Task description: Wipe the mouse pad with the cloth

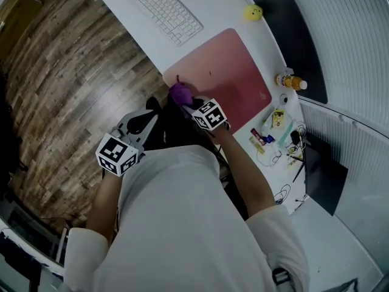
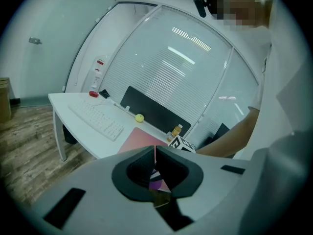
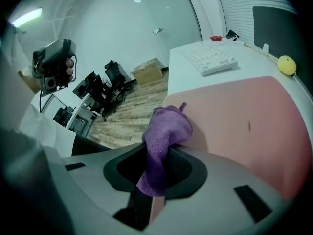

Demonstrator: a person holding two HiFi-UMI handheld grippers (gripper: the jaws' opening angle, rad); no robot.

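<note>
The pink mouse pad (image 1: 228, 72) lies on the white desk (image 1: 130, 26). My right gripper (image 1: 187, 104) is shut on a purple cloth (image 1: 179, 93) at the pad's near left corner. In the right gripper view the cloth (image 3: 165, 129) bunches out between the jaws and rests against the pad (image 3: 244, 116). My left gripper (image 1: 151, 109) hangs off the desk's edge, to the left of the right one. Its jaws (image 2: 155, 150) meet with nothing between them. Past them I see the pad (image 2: 138, 140) and the right gripper's marker cube (image 2: 182, 144).
A white keyboard (image 1: 164, 8) lies beyond the pad, and a yellow ball (image 1: 253, 12) sits at the pad's far side. An orange bottle (image 1: 290, 81), small packets and cables (image 1: 276, 135) crowd the desk right of the pad. Wooden floor (image 1: 67, 78) lies left.
</note>
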